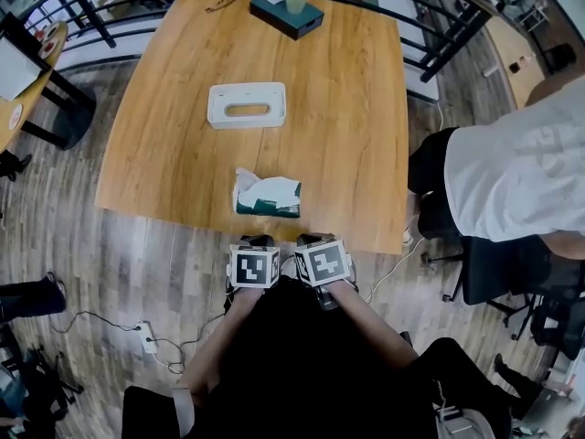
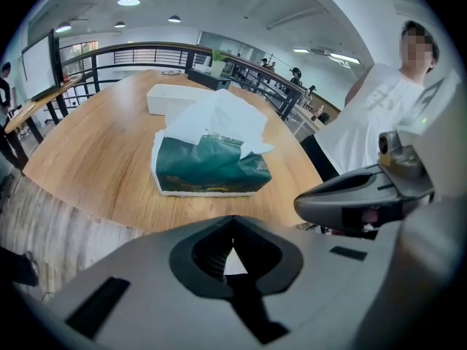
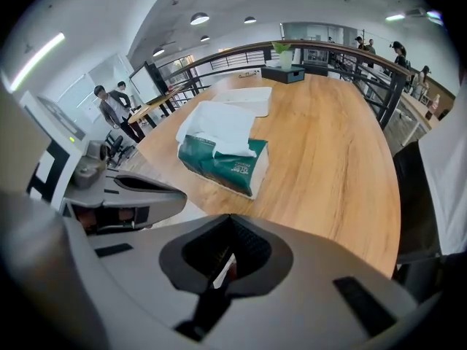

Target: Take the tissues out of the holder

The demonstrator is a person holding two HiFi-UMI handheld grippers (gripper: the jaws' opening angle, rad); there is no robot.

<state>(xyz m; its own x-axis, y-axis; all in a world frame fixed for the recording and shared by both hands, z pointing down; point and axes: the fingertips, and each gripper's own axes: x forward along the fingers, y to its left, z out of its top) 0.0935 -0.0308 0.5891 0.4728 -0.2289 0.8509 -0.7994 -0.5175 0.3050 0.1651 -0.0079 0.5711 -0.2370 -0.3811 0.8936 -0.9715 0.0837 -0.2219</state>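
Observation:
A green tissue pack (image 1: pixel 267 197) with a white sheet sticking up lies on the wooden table (image 1: pixel 347 108), near its front edge. The white tissue holder (image 1: pixel 247 105) lies further back, apart from the pack, slot upward. My left gripper (image 1: pixel 259 242) and right gripper (image 1: pixel 311 240) sit side by side just off the table's front edge, short of the pack. Both are shut with nothing between the jaws. The left gripper view shows the pack (image 2: pixel 211 166) ahead with the holder (image 2: pixel 171 97) behind it. In the right gripper view the pack (image 3: pixel 222 159) lies ahead to the left.
A dark box (image 1: pixel 288 16) with a small green cup stands at the table's far edge, glasses (image 1: pixel 221 5) to its left. A person in a white shirt (image 1: pixel 521 172) sits at the table's right side. Black railings run behind the table.

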